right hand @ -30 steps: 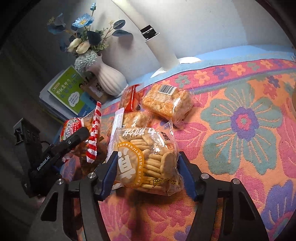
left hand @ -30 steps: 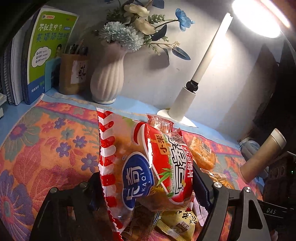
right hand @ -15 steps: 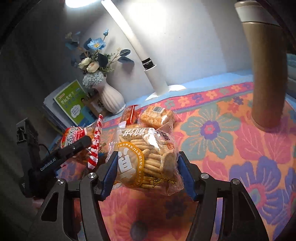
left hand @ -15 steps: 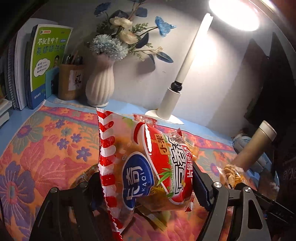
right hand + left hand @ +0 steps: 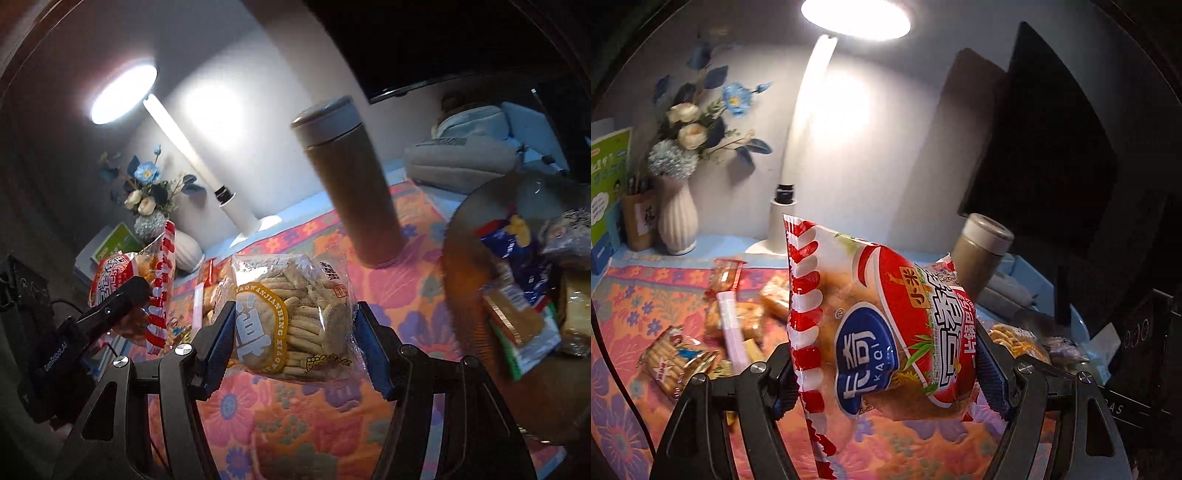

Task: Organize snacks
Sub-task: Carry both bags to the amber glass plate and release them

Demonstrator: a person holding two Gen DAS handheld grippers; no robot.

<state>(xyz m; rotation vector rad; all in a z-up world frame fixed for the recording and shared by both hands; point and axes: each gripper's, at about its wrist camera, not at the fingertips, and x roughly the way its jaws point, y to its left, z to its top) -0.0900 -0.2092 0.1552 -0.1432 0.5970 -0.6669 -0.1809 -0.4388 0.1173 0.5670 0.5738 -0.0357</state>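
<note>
While both grippers pinch lifted snack bags, the right gripper (image 5: 293,332), holding the biscuit bag (image 5: 291,314), is nearer the basket (image 5: 465,266) at right than the left gripper (image 5: 882,365) with its red bag (image 5: 879,325).

A white desk lamp (image 5: 798,122) stands at the back of the table, and its round head shines brightly near the top of the view. Beside its base, on the left, there is a white ribbed vase (image 5: 677,223) with blue and cream artificial flowers (image 5: 698,125). Next to the vase stands a brown pen holder (image 5: 637,221), and a green book (image 5: 607,192) leans behind it. A colourful floral tablecloth (image 5: 406,291) covers the table. A brown thermos bottle (image 5: 354,184) with a grey lid stands upright on this cloth. Behind it, near the wall, lies a grey pouch (image 5: 461,162). A dark monitor (image 5: 1045,140) is on the right side.
</note>
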